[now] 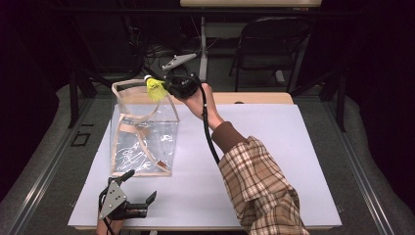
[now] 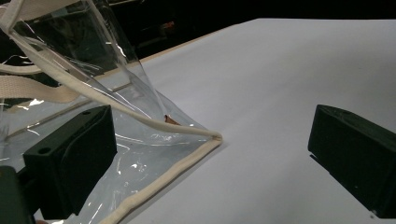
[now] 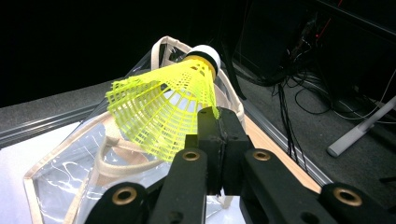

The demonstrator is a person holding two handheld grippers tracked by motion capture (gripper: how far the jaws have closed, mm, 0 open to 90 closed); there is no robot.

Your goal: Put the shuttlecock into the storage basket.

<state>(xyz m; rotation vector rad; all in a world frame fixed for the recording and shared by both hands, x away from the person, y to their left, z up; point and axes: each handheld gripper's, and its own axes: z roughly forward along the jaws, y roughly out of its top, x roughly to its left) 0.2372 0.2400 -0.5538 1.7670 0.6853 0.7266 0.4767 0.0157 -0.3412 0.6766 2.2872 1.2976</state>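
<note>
Above the clear bag's (image 1: 144,134) open top, right claw (image 3: 215,122) clamped on yellow shuttlecock's (image 3: 161,105) skirt edge; left claw (image 2: 210,149) apart on tabletop (image 1: 274,147).

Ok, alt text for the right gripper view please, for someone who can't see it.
The right gripper, jaws shut, pinches the skirt edge of a yellow plastic shuttlecock above the open top of a clear tote bag with cream trim, which stands on a white table.
</note>
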